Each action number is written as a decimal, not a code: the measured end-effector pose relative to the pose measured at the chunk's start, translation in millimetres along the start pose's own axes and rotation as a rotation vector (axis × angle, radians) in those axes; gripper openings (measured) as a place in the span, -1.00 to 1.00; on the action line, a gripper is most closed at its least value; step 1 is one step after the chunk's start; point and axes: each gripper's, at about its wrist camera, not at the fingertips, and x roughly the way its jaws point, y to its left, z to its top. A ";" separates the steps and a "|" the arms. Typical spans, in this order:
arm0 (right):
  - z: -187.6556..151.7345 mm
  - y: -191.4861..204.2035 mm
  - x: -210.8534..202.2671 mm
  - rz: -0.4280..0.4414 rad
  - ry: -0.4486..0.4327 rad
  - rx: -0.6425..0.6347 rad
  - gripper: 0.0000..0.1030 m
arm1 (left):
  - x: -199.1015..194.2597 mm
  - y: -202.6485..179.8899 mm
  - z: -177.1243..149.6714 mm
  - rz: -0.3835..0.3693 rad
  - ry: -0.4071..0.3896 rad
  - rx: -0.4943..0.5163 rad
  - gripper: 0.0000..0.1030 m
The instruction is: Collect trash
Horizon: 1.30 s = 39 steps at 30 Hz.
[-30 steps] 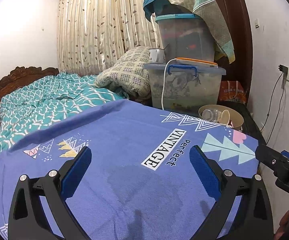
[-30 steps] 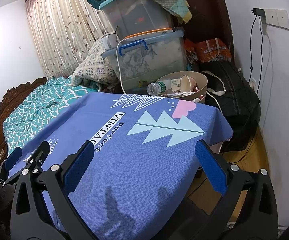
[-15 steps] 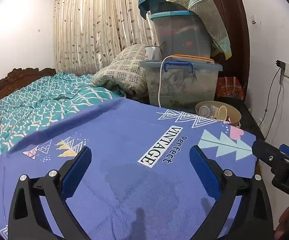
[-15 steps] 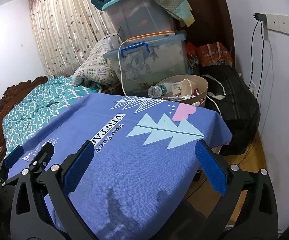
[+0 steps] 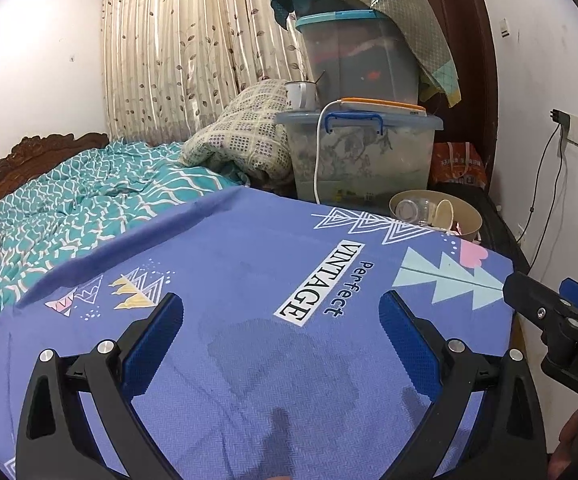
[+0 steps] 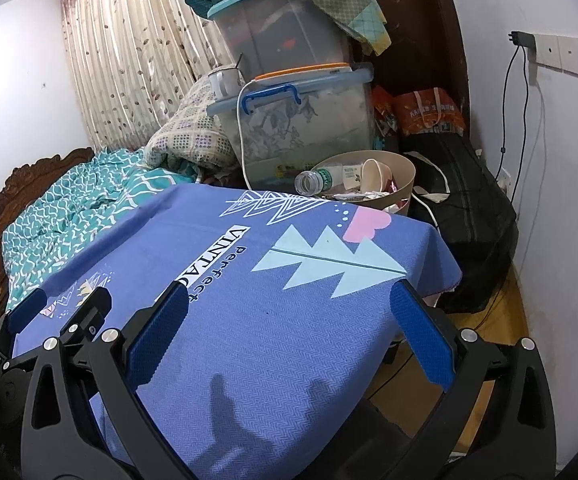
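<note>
Two grippers: left gripper (image 5: 279,328) and right gripper (image 6: 289,320), jaws spread wide on each. One blue tablecloth (image 6: 257,280). One beige trash bin (image 6: 403,184) holding one plastic bottle (image 6: 313,181) and one paper cup (image 6: 373,174). Two stacked storage boxes (image 5: 363,152). One enamel mug (image 5: 300,95). One folded quilt (image 5: 241,136).

A blue printed tablecloth (image 5: 249,280) covers the table. Two stacked clear plastic storage boxes (image 6: 301,120) stand behind it, beside a teal patterned bed (image 5: 89,200).
</note>
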 end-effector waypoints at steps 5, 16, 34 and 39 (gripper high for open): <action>0.8 -1.0 -0.2 0.003 0.002 0.000 0.94 | 0.1 2.5 0.1 -0.009 0.009 -0.005 0.83; -1.3 -3.9 13.8 -0.004 0.036 0.008 0.94 | 6.3 10.5 -0.6 0.009 0.061 -0.010 0.83; -3.7 13.3 4.6 -0.005 0.013 -0.028 0.94 | -2.3 27.0 4.5 0.003 0.023 -0.070 0.83; -5.8 13.3 4.1 -0.005 0.018 -0.026 0.94 | -2.6 27.1 4.2 0.020 0.023 -0.073 0.83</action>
